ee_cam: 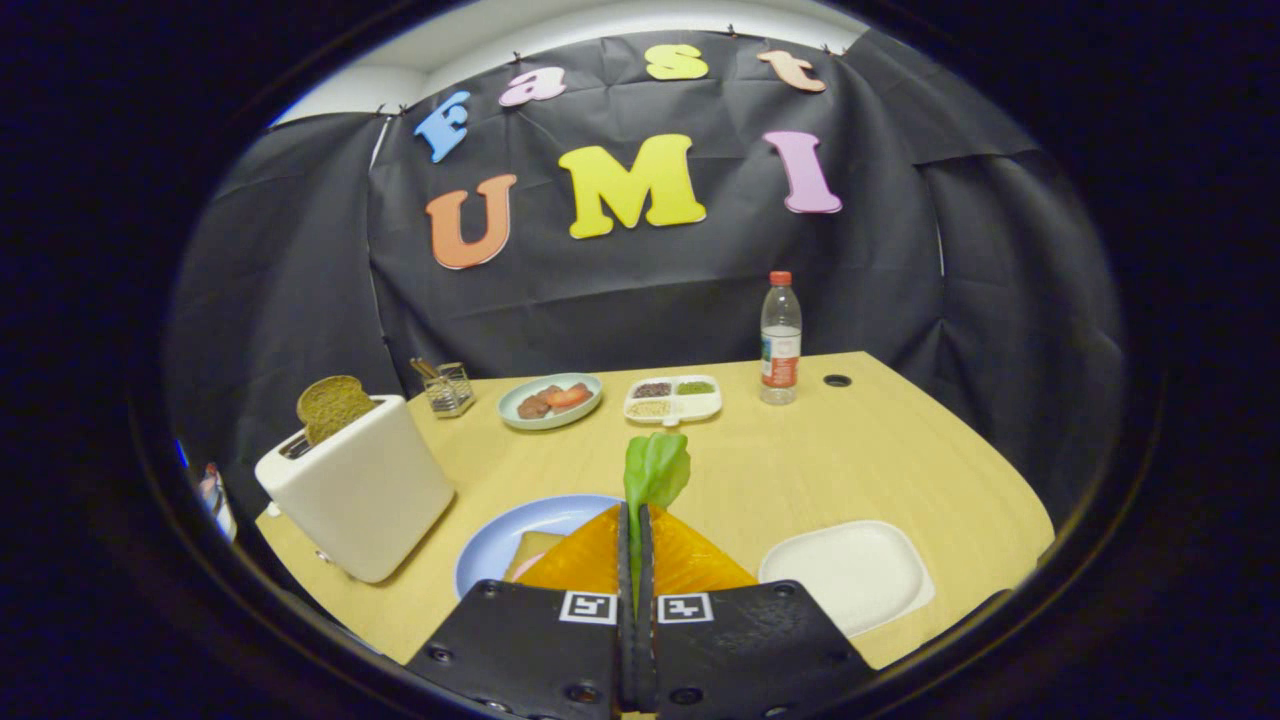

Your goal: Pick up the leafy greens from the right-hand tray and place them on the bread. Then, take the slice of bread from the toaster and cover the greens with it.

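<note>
Leafy greens (656,470), one sprig, stand pinched between the closed fingers of the gripper (636,545), above one blue plate (500,540) holding one bread slice (530,552). One slice (332,405) sits in the toaster (360,490); one white tray (850,572) lies beside open tabletop (860,460).

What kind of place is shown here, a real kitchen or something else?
Probably a staged booth for recording, not a real kitchen: black cloth hangs behind a wooden table set with a toaster and small dishes. The gripper has its fingers shut on the greens above a blue plate.
</note>
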A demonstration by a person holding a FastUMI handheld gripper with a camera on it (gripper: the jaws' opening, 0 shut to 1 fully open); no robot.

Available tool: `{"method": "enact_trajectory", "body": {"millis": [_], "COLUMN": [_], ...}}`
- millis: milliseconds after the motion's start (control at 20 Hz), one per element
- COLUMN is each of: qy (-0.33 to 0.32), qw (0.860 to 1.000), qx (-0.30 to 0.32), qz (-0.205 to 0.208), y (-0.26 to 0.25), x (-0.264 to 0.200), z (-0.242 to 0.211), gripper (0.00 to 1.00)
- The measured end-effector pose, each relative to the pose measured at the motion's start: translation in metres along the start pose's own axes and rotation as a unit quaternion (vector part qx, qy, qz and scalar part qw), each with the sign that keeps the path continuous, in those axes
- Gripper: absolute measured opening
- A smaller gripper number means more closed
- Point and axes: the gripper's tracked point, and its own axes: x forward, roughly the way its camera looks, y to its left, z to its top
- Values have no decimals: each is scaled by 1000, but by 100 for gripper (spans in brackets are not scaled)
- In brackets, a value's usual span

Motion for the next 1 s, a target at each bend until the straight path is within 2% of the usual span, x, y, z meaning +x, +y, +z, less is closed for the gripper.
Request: {"method": "enact_trajectory", "body": {"millis": [350,700,800,850,1000], "qy": [37,38,40,41,48], "qw": [999,999,999,998,998], "qx": [-10,-31,-34,-34,-35], "qz": [33,12,14,16,20], "y": [57,66,69,72,75], "x": [27,36,35,37,40], "z": [-20,-22,-24,-27,-34], "gripper": [0,3,13,25,29]}}
